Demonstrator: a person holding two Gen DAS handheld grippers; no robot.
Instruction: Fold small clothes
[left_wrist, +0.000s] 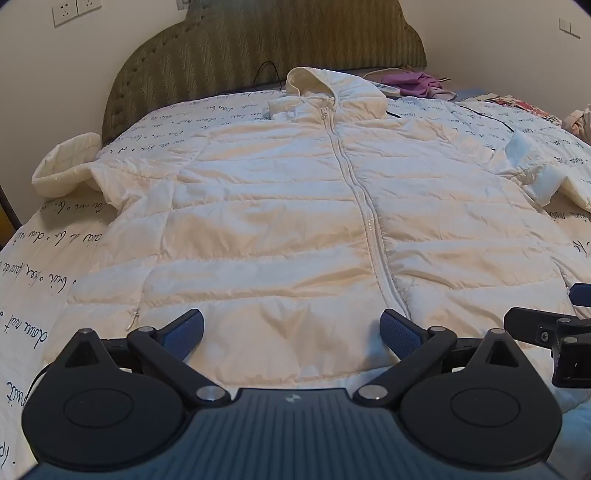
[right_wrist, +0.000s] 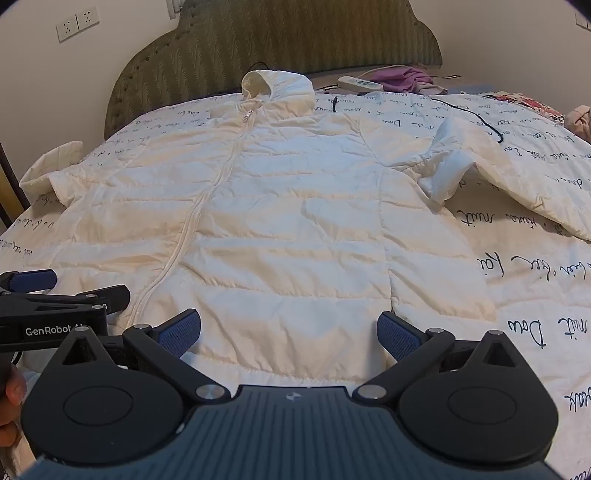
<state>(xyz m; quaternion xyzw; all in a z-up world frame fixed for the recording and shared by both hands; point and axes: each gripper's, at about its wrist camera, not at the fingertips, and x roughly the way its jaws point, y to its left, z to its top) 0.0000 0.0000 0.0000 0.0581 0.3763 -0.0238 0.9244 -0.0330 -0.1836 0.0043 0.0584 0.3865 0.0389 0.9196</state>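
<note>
A white quilted hooded jacket (left_wrist: 295, 206) lies flat, zipped, front up on the bed, hood toward the headboard, sleeves spread to both sides. It also shows in the right wrist view (right_wrist: 288, 229). My left gripper (left_wrist: 291, 326) is open and empty, just above the jacket's bottom hem left of the zipper. My right gripper (right_wrist: 288, 328) is open and empty, above the hem right of the zipper. Each gripper shows at the edge of the other's view: the right one (left_wrist: 554, 332), the left one (right_wrist: 48, 306).
The bed has a white quilt with black script (right_wrist: 524, 266) and a green padded headboard (left_wrist: 266, 48). A power strip (right_wrist: 360, 84), a black cable (right_wrist: 480, 114) and purple clothes (right_wrist: 402, 78) lie near the headboard. More clothes (left_wrist: 580, 123) lie at the far right.
</note>
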